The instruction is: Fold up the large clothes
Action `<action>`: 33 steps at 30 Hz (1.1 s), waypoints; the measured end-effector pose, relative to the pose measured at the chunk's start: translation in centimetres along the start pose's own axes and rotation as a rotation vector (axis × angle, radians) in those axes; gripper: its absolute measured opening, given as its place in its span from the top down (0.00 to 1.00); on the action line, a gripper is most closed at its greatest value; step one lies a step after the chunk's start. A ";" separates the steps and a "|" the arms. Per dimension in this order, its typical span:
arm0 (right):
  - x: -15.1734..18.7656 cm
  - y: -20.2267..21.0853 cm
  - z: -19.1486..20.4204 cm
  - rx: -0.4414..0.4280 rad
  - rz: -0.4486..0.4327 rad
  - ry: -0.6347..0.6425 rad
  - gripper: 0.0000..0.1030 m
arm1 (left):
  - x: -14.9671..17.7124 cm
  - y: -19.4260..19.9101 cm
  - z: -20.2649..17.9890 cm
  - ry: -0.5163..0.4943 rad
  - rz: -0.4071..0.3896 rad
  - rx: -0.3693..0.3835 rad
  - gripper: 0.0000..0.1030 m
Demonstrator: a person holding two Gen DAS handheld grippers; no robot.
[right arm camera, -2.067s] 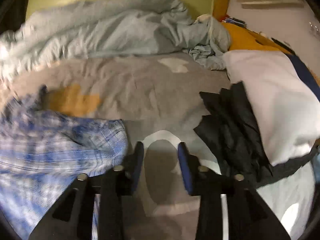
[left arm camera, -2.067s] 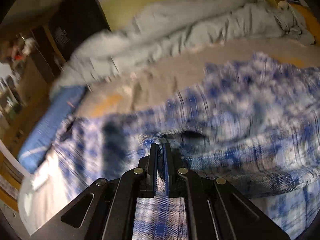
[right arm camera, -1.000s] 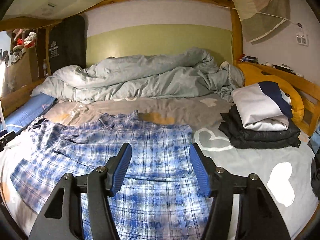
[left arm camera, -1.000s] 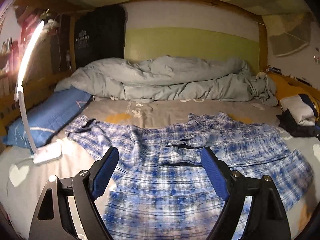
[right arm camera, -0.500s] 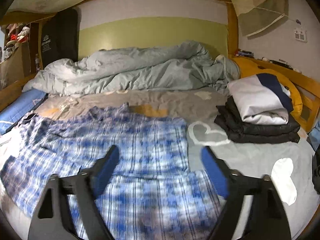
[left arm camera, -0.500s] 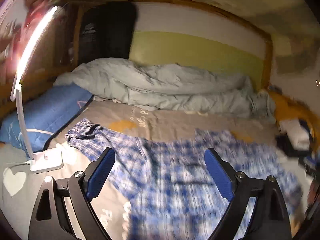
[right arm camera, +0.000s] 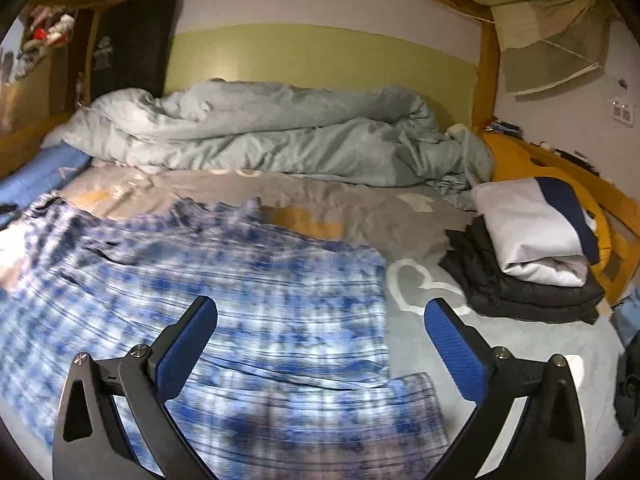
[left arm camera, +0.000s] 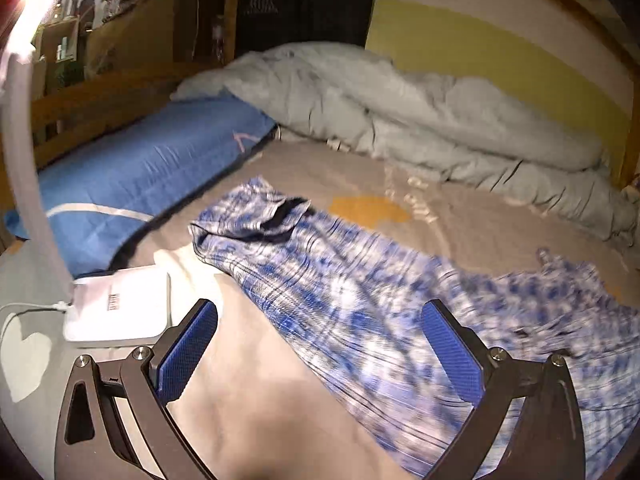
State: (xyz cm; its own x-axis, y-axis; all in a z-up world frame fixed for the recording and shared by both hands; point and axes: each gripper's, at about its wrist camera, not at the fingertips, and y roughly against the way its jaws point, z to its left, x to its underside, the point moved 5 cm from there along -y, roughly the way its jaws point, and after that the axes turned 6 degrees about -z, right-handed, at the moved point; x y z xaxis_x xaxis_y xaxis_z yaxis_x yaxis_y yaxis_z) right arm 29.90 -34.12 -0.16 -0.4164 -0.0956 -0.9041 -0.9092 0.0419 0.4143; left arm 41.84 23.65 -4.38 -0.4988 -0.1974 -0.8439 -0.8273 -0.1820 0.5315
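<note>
A: On the bed, what was laid out?
B: Blue plaid shirt (right arm camera: 248,300), spread flat on the grey sheet (right arm camera: 360,216), blurry in both views. One sleeve end (left arm camera: 256,216) reached toward the blue pillow (left arm camera: 152,176).

A: Left gripper?
B: Left gripper (left arm camera: 320,344) had its jaws spread wide and opening further, nothing clamped. Blue pads (left arm camera: 188,348) stood clear of the cloth. Shirt edge and bare sheet showed between the fingers, lying underneath.

A: Right one?
B: Right gripper (right arm camera: 320,344) same deal, jaws far apart and opening, nothing pinched. Plaid fabric lay below it and the shirt's right edge ran between the fingers.

A: Anything near the shirt?
B: White lamp base (left arm camera: 120,304) just beside the left finger, its bent neck (left arm camera: 24,152) rising up the left edge, lit. Folded stack on the right side of the bed: white-and-navy garment (right arm camera: 536,232) on top of a dark folded one (right arm camera: 520,292), apart from the shirt.

A: Back of bed?
B: Crumpled grey duvet (right arm camera: 260,136) along the green wall (right arm camera: 320,64), wooden bed frame (right arm camera: 486,68) around it.
</note>
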 end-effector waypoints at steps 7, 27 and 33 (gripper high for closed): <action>1.6 -2.0 -0.7 0.036 0.074 -0.021 0.00 | 2.2 -4.3 0.8 0.008 0.109 -0.003 0.16; 2.2 -2.2 -1.0 -0.002 0.132 -0.085 0.00 | -0.5 6.6 -9.4 -0.072 -0.119 0.339 0.97; 2.2 -2.0 -1.4 0.001 0.132 -0.093 0.00 | 5.5 10.6 -18.9 -0.235 0.019 0.522 0.97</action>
State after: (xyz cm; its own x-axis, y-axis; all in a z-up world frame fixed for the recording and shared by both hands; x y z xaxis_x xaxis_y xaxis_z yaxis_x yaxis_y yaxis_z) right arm 30.81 -35.83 -2.87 -0.5306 0.0037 -0.8476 -0.8465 0.0495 0.5301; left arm 35.18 2.37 -2.01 -0.5097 0.0347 -0.8597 -0.8058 0.3309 0.4911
